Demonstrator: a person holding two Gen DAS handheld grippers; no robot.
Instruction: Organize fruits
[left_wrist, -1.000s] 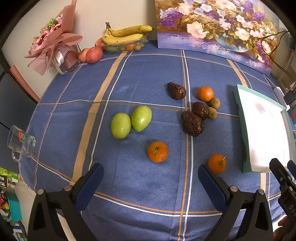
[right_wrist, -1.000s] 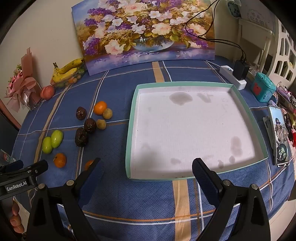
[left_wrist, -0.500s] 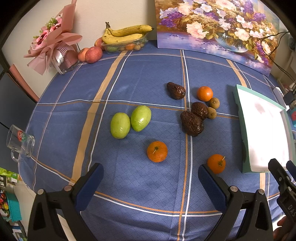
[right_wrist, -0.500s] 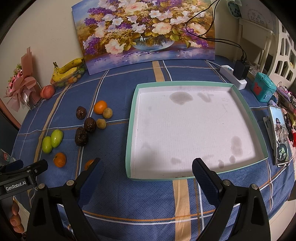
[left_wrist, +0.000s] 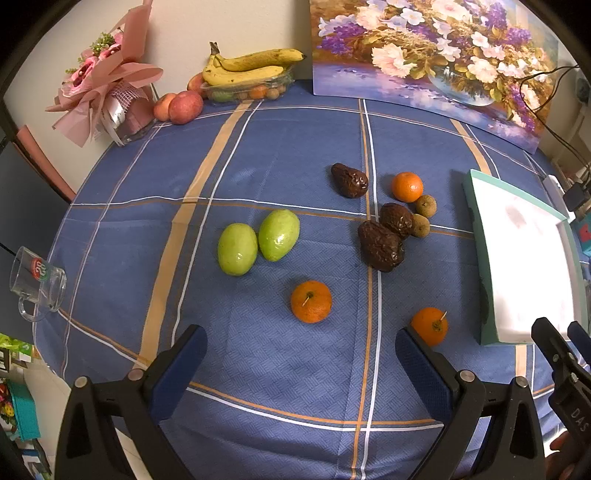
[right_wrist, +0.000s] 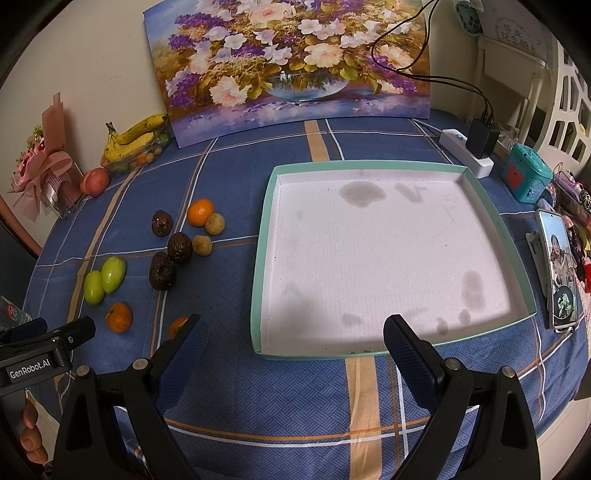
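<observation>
Ten loose fruits lie on the blue plaid tablecloth (left_wrist: 258, 155): three dimpled oranges (left_wrist: 311, 301), two smooth green oval fruits (left_wrist: 237, 249), three wrinkled dark brown fruits (left_wrist: 380, 245), two small round tan fruits (left_wrist: 426, 205). The square, teal-rimmed tray (right_wrist: 261, 258), stained white inside, holds none. Left gripper (left_wrist: 301, 360) and right gripper (right_wrist: 293, 341) hover spread wide, holding nothing.
</observation>
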